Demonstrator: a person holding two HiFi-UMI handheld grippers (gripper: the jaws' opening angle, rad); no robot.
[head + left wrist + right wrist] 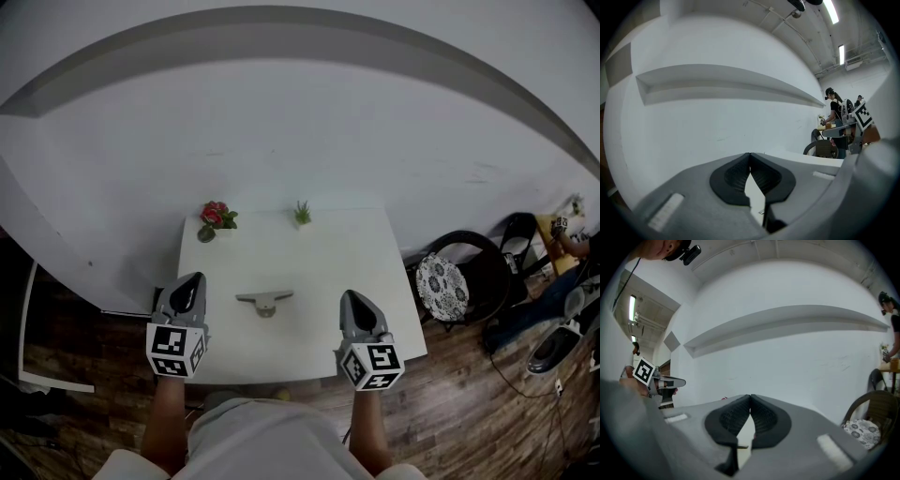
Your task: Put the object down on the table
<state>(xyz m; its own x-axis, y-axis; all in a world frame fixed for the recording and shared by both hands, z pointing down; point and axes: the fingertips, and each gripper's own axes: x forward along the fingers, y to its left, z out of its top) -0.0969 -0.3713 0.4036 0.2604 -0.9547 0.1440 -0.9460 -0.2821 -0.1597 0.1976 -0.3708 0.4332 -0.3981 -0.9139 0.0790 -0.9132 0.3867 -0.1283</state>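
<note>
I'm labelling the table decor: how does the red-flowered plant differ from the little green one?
The red-flowered plant carries red blooms over green leaves; the green plant is only a spiky green tuft. The red-flowered plant looks bigger and bushier than the green plant. The red-flowered plant stands at the far left corner of the table, the green plant nearer the middle of that edge. Both stand upright.

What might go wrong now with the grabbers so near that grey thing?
The flat grey T-shaped piece lies loose on the white table between the shut left gripper and right gripper; a sideways swing might knock it. A far reach might tip the red-flower pot or small green plant at the back edge.
</note>
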